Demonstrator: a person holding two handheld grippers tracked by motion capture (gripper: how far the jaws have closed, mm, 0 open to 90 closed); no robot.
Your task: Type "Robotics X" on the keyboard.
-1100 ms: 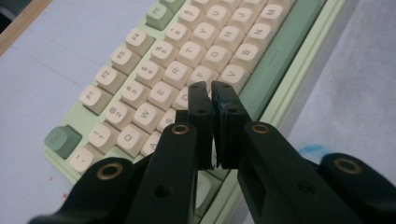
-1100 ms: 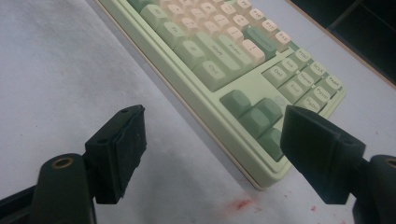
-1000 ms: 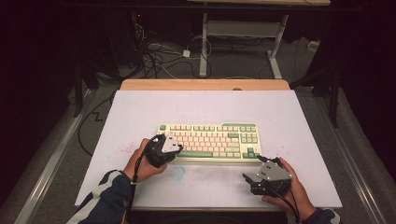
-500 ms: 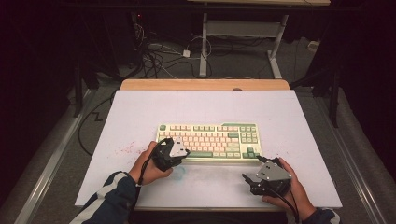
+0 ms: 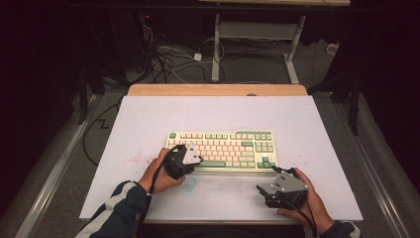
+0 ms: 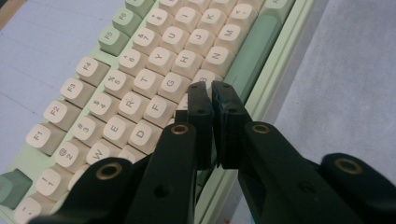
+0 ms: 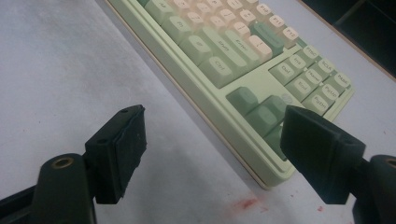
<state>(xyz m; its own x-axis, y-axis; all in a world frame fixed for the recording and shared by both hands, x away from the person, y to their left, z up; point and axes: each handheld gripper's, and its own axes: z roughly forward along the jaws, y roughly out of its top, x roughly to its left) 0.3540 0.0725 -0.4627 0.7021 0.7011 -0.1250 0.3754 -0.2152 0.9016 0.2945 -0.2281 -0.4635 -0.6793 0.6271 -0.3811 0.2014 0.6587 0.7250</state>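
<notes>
A cream and green keyboard (image 5: 223, 148) lies in the middle of the white table (image 5: 148, 119). My left gripper (image 5: 196, 160) is shut with nothing between its jaws. In the left gripper view the keyboard (image 6: 140, 70) runs under the left gripper (image 6: 211, 91), whose tips hang over the bottom letter row by the green spacebar (image 6: 254, 51); I cannot tell whether they touch a key. My right gripper (image 5: 266, 179) stands open near the table's front edge. In the right gripper view the keyboard's (image 7: 233, 46) arrow-key corner sits between the wide jaws of the right gripper (image 7: 210, 126).
Red specks (image 5: 133, 159) and a faint blue smudge (image 5: 189, 184) mark the table left of and in front of the keyboard. A wooden strip (image 5: 218, 89) edges the far side. Cables (image 5: 168, 54) and desk legs stand on the floor beyond.
My left gripper has shifted slightly along the keyboard's front left part and stays shut. The right gripper has not moved.
</notes>
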